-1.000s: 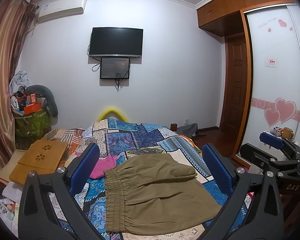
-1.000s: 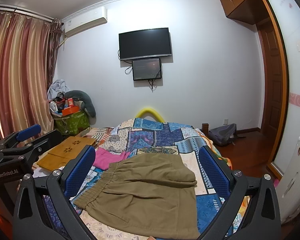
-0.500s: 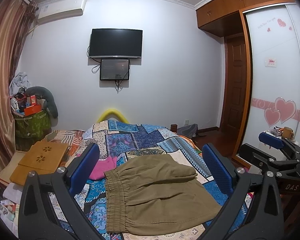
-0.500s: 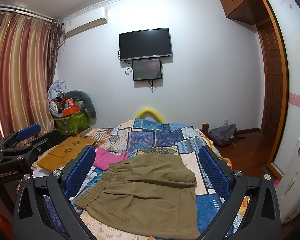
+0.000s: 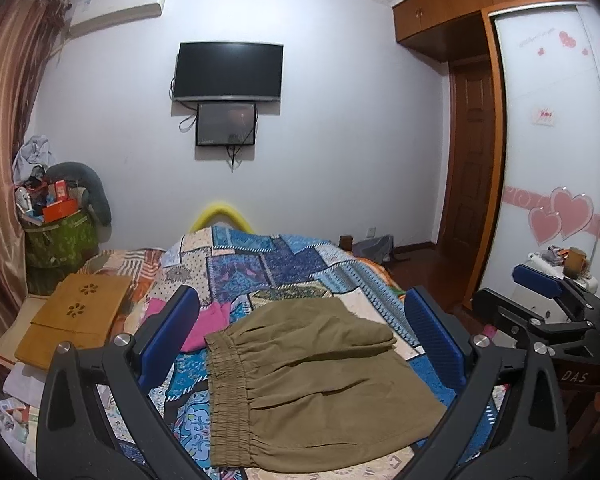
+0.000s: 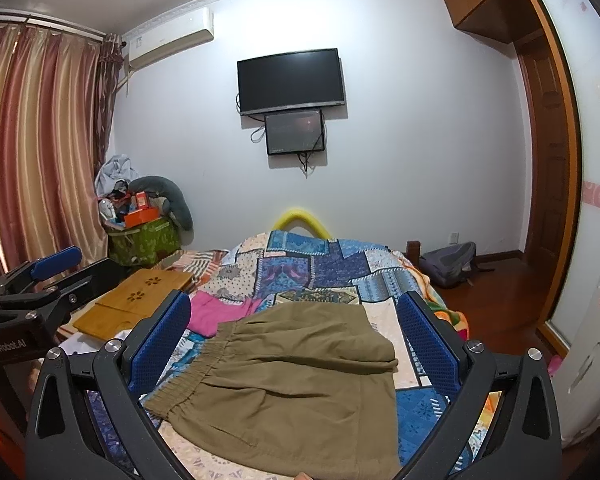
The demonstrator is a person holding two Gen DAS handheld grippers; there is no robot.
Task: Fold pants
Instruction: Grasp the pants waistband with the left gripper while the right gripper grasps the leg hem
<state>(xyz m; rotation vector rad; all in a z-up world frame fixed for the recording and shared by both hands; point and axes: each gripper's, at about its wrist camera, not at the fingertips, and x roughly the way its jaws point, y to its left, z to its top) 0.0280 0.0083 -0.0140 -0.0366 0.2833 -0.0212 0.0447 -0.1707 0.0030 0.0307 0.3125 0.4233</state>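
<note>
Olive-brown pants (image 5: 312,384) lie folded on the patchwork bedspread (image 5: 260,256), elastic waistband to the left. They also show in the right wrist view (image 6: 296,384). My left gripper (image 5: 300,344) is open and empty, held above and in front of the pants. My right gripper (image 6: 294,340) is open and empty, likewise above the pants. Each gripper shows at the side of the other's view: the right gripper (image 5: 548,304) and the left gripper (image 6: 40,280).
A pink garment (image 5: 208,324) lies left of the pants. A wooden lap tray (image 5: 76,316) sits on the bed's left side. A full green basket (image 5: 56,236) stands in the far left corner. A backpack (image 6: 448,264) lies on the floor by the door.
</note>
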